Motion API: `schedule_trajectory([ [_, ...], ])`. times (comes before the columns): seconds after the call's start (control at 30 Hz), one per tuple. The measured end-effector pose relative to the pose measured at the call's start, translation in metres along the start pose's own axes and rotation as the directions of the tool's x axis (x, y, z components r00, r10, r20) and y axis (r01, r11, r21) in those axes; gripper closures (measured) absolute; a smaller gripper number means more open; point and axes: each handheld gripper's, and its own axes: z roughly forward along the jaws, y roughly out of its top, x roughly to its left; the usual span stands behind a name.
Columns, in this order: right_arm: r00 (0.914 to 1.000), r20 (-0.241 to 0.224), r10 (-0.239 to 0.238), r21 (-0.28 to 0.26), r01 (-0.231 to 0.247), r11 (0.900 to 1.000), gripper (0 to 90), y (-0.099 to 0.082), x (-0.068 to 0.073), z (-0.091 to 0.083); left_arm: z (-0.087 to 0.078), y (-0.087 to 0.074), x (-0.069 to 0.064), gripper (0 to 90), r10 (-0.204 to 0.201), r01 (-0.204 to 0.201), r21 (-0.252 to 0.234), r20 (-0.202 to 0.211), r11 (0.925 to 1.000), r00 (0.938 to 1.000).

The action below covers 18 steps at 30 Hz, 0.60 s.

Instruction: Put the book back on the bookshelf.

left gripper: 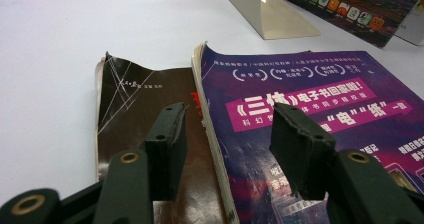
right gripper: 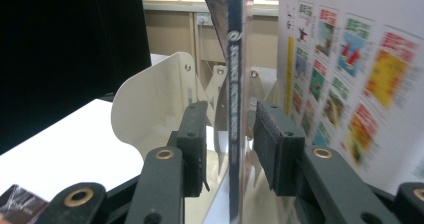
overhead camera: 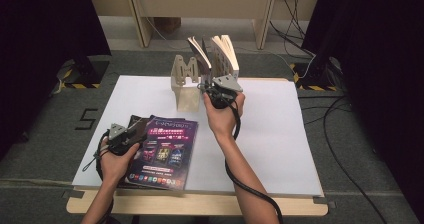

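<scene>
A thin magazine (right gripper: 235, 109) is straddled by the spread right gripper (right gripper: 230, 149) beside the bookend (overhead camera: 184, 76), where it could topple if nudged; the left gripper (left gripper: 227, 134) is likewise spread.

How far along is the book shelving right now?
One book already stands in the bookend rack. The right gripper has its jaws around a thin magazine's spine there. Two magazines lie flat by the open left gripper, yet to go.
</scene>
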Motion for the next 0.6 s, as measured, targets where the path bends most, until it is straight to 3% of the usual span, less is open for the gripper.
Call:
schedule_trajectory([
  [0.13, 1.0, 0.005, 0.002, -0.006, -0.002, 1.0, 79.3, 0.008, 0.001, 0.009, -0.001, 0.0, 0.002, 47.8, -0.002, 0.002, 0.0, -0.005, 1.0, 1.0],
  [0.37, 0.9985, 0.048, 0.027, 0.007, -0.027, 0.9996, 84.3, 0.015, -0.003, 0.013, -0.001, 0.0, 0.003, 47.8, -0.004, 0.004, -0.002, -0.006, 1.0, 1.0],
  [0.6, 0.9948, 0.046, 0.091, -0.003, -0.091, 0.9958, 84.8, 0.015, -0.011, 0.013, -0.001, 0.0, 0.003, 47.8, -0.003, 0.003, -0.001, -0.006, 1.0, 1.0],
])
